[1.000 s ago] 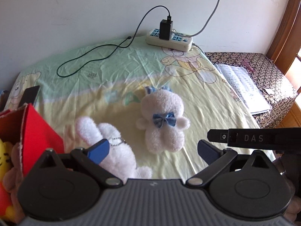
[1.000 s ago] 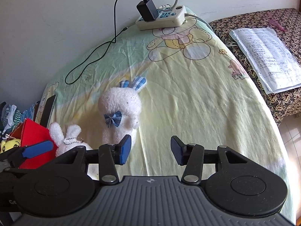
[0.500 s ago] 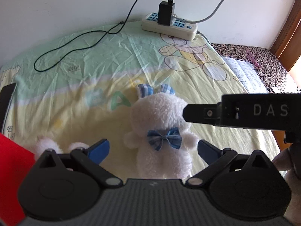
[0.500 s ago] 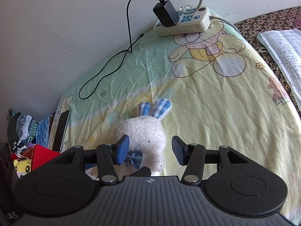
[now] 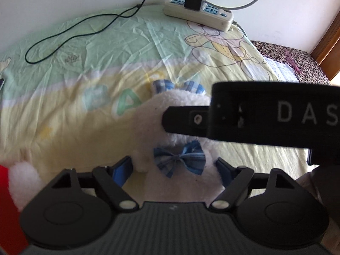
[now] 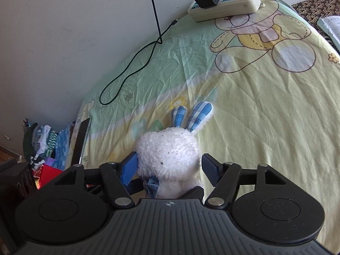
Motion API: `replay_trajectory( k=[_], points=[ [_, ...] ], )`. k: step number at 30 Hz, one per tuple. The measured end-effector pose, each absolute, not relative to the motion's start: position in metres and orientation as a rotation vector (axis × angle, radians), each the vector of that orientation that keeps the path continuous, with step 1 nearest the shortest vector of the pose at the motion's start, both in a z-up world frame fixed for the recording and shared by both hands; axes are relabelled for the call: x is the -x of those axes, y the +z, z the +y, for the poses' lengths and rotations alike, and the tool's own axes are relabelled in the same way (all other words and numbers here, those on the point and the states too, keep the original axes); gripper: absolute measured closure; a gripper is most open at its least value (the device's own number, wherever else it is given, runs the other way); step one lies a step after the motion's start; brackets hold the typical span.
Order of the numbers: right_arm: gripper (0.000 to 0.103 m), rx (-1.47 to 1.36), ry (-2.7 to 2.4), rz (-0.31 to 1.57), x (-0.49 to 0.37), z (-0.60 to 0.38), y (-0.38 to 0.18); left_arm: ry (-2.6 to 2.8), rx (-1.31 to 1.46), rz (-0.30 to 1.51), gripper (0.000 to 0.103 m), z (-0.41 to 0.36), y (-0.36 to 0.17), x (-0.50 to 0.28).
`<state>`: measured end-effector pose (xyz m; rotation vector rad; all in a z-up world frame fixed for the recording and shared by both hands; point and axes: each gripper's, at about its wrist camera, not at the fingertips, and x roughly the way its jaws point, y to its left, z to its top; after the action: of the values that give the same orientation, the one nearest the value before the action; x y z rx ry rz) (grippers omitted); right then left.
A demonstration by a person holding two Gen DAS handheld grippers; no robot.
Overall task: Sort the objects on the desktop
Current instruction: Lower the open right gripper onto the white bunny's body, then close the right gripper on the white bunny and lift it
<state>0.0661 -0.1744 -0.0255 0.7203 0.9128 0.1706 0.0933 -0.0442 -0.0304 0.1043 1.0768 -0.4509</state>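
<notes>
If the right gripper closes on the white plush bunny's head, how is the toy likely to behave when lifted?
The white plush bunny looks fluffy and stuffed, so it will probably squash between the open fingers of the right gripper rather than resist. Held by the head, its body likely dangles limp. It seems light and not fragile; the pile should grip rather than slip.

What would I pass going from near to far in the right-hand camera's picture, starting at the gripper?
right gripper → white plush bunny → printed teddy bear on the sheet → power strip by the wall.
</notes>
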Motion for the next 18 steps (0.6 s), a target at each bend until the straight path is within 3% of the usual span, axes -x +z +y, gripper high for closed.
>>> replay_trajectory(
  k=[6,18],
  points=[
    [0.045,-0.763,0.198,0.912,-0.059,-0.177,-0.025,-0.452,-0.135,1.058,0.031,-0.052,-0.025,-0.087],
    [0.048,-0.696,0.160,0.917,0.010,-0.179,-0.006,-0.563,-0.230,1.045,0.035,-0.075,-0.001,-0.029]
  ],
)
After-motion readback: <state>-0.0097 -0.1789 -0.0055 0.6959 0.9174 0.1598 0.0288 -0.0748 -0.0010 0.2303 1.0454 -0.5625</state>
